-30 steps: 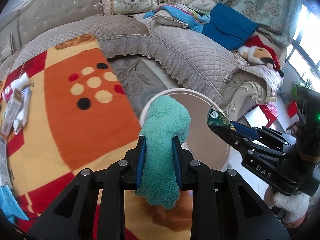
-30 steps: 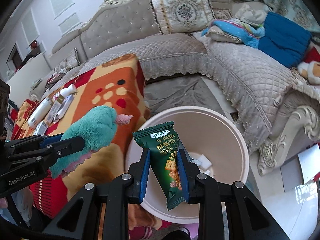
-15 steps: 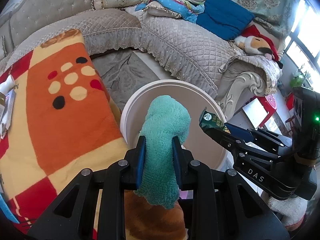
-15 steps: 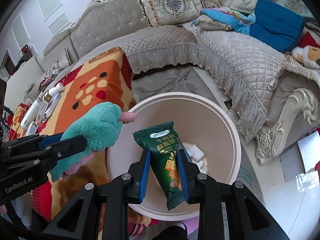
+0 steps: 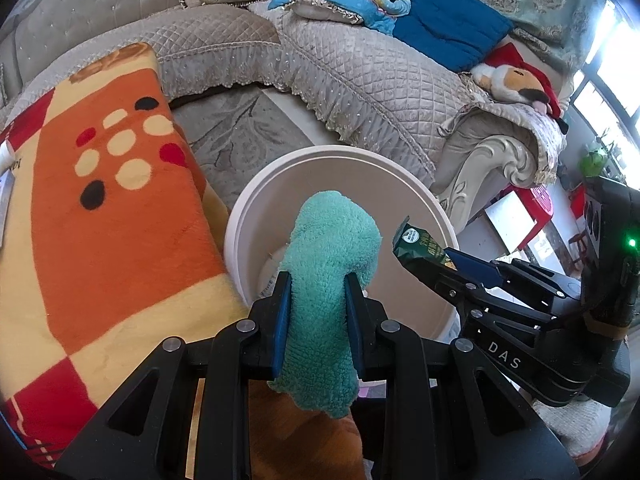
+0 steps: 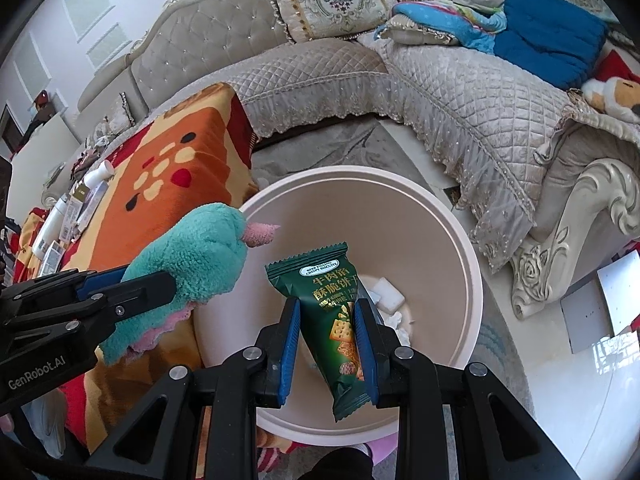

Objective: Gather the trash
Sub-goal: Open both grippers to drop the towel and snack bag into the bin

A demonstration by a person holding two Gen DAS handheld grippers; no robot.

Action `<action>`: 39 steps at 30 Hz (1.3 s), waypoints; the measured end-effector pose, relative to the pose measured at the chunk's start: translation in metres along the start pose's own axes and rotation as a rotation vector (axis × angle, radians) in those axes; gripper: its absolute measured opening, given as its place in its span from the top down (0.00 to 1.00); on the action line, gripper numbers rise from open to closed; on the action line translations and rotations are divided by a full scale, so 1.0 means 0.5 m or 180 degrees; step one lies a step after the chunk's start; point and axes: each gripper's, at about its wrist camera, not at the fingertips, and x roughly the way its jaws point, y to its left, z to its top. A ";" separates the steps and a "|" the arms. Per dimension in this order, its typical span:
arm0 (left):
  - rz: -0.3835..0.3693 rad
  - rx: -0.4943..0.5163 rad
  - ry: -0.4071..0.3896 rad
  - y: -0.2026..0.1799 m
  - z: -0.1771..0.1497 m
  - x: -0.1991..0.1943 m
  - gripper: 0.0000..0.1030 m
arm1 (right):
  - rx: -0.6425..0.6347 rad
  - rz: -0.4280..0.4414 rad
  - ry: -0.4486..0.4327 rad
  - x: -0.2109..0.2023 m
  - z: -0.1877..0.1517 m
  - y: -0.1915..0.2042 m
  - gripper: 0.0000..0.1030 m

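Green wrapper (image 6: 335, 320) reading "BEEF FILLING CRISPY BISCUITS" clenched in right claw (image 6: 327, 344), left claw (image 5: 314, 312) gripping teal fleece (image 5: 328, 280)

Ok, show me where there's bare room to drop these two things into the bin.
Inside the white bin, the far and right inner wall is bare, as is the floor's near part. White scraps crowd the floor beside the green biscuit packet. The orange blanket borders the bin's left rim, under the teal plush cloth.
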 end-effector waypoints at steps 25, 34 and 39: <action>-0.0184 -0.0048 0.0017 -0.005 0.003 0.006 0.58 | 0.0185 -0.0048 0.0055 0.016 -0.002 -0.024 0.62; -0.0144 -0.0013 0.0005 -0.003 -0.006 -0.001 0.58 | 0.0150 -0.0053 0.0070 0.014 -0.005 -0.016 0.61; -0.0124 -0.0036 -0.0006 0.003 -0.009 -0.008 0.58 | 0.0127 -0.0055 0.0065 0.011 -0.004 -0.007 0.60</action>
